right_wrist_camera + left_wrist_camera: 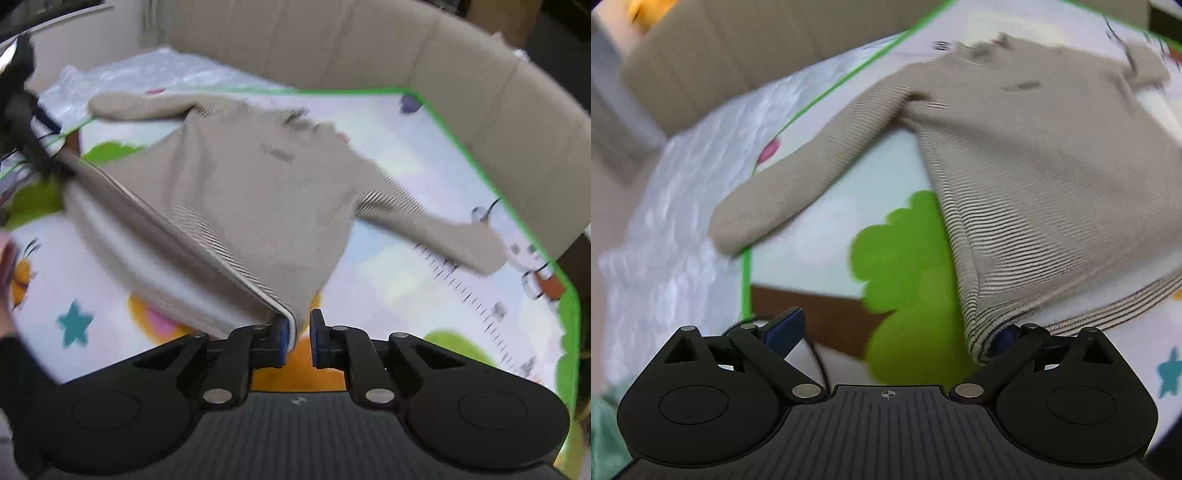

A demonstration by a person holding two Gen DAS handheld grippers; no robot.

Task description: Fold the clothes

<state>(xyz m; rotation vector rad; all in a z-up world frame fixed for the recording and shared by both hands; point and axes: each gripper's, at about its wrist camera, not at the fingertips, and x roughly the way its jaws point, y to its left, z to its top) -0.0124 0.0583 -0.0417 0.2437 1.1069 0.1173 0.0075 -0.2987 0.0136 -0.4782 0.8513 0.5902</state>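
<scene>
A beige ribbed sweater [1027,162] lies spread on a colourful play mat, sleeves out to both sides. It also shows in the right wrist view [236,192]. My left gripper [894,332] is open wide; the sweater's striped hem corner drapes over its right finger [1008,338], and the left finger [785,328] is bare. My right gripper [297,338] is slightly open, with the other hem corner lying against its left pad [282,341]. The hem edge stretches lifted between the two grippers.
The play mat [424,280] has a green border and cartoon prints. Beige padded sofa backs [461,92] rise behind and to the right. A white quilted cover [665,206] lies left of the mat. The other gripper [26,122] shows at far left.
</scene>
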